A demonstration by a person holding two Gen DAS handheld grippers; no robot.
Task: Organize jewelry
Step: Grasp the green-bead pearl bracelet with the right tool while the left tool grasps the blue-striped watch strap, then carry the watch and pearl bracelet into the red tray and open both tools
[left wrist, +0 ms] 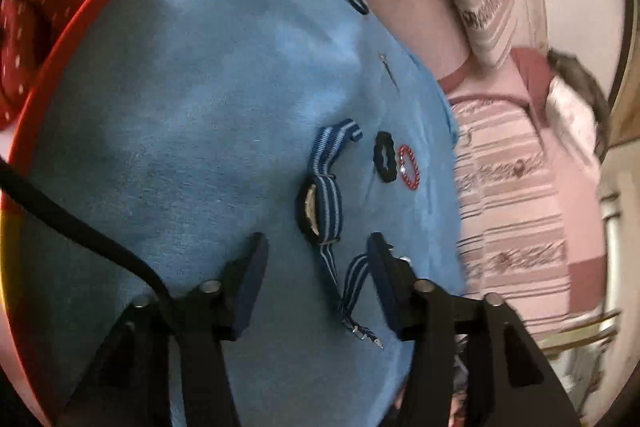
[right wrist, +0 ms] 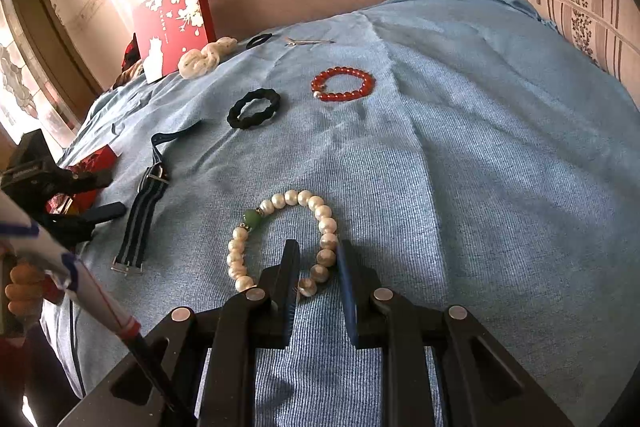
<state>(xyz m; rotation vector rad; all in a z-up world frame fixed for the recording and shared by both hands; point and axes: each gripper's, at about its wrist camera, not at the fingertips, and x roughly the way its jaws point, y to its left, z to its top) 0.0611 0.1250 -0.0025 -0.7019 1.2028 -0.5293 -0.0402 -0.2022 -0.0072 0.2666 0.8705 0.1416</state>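
While right gripper (right wrist: 318, 259) fingers straddle pearl bracelet (right wrist: 282, 241) without pinching, left gripper (left wrist: 316, 247) spreads beside striped strap (left wrist: 326, 195); blue cloth (right wrist: 500, 167) bare rightward; red box (right wrist: 172, 23) lettering illegible.

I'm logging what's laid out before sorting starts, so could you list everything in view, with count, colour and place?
pearl bracelet: 1, white with one green bead, near cloth, one side between the right fingers
red bead bracelet: 1, red, farther back
black scrunchie: 1, black, left of the red bracelet
striped strap: 1, navy and light blue, left side
thin black hair tie: 1, black, far edge
hair pin: 1, metal, far edge
cream knotted piece: 1, cream, by the box
red box: 1, red with white flowers, far left
blue cloth: 1, light blue, under everything
left hand-held gripper: 1, black, open, by the strap
right hand-held gripper: 1, black, open
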